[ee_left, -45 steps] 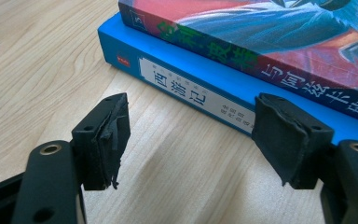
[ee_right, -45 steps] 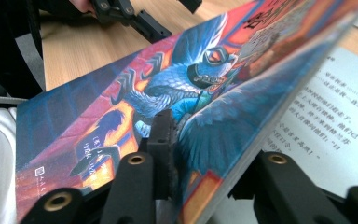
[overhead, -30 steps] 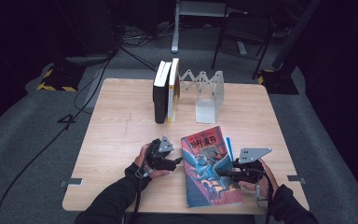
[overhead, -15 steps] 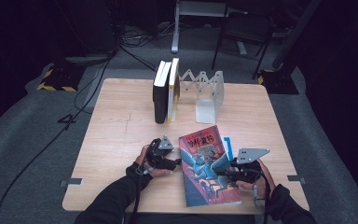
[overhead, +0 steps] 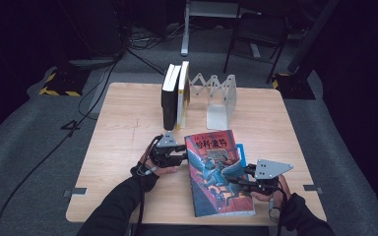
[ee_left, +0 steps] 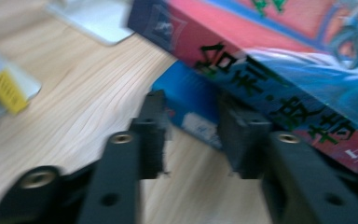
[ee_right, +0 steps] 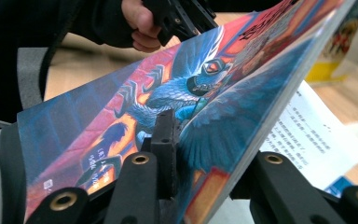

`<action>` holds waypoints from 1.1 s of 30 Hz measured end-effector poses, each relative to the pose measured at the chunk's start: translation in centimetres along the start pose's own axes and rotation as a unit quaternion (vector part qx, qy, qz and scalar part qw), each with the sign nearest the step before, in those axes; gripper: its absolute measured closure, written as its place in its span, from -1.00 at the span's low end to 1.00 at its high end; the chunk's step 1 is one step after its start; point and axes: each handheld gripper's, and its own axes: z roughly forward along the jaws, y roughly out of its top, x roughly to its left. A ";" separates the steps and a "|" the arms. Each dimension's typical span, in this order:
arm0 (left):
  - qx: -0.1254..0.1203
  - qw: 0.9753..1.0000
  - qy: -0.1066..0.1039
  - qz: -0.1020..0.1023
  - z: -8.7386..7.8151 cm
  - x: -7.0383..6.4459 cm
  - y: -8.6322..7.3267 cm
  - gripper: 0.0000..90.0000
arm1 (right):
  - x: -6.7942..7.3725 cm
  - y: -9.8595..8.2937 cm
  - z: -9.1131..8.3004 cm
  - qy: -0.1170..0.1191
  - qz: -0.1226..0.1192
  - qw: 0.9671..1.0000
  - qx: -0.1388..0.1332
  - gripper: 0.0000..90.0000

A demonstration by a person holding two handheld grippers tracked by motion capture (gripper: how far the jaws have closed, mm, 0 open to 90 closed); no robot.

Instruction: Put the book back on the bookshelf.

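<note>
A colourful illustrated book (overhead: pixel 216 172) lies on the wooden table (overhead: pixel 128 132) near the front edge. My right gripper (overhead: pixel 237 180) comes in from the book's right side and is shut on the front cover (ee_right: pixel 168 102). One pad sits on top of the cover, and the other jaw is beneath it. The cover is raised, showing a printed page (ee_right: pixel 307 126). My left gripper (overhead: pixel 181 153) is at the book's spine (ee_left: pixel 279 88), near its top left corner. Its jaws (ee_left: pixel 191 112) are open and hold nothing. Something blue (ee_left: pixel 191 102) lies under the book.
Two upright books (overhead: pixel 174 96), one dark and one yellow-edged, stand at the back of the table against a white folding bookend rack (overhead: pixel 216 96). Cables and chair legs are on the floor beyond. Bare wood lies to the left of the book.
My right gripper has drawn slightly toward the person with the cover edge in it. The left gripper stays by the spine.
</note>
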 end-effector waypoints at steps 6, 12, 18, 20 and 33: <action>-0.027 0.999 -0.006 0.024 -0.9 -0.4 1.4 0.90 | -0.7 1.5 0.6 0.006 -0.015 1.000 0.011 0.31; -0.043 0.998 -0.001 0.040 -1.0 -0.8 2.5 0.99 | -1.7 1.7 1.0 0.017 0.012 1.000 0.019 0.41; -0.071 0.996 -0.007 0.053 -1.2 -0.8 4.5 1.00 | -2.8 2.0 0.6 0.033 0.020 0.999 -0.001 0.40; -0.074 0.996 -0.012 0.053 -1.2 -1.0 4.8 1.00 | -3.2 2.5 0.4 0.025 0.035 0.999 -0.017 0.20; -0.076 0.993 0.009 0.091 -1.7 -1.9 7.6 1.00 | -3.5 3.3 -0.9 -0.029 0.028 0.998 -0.040 0.78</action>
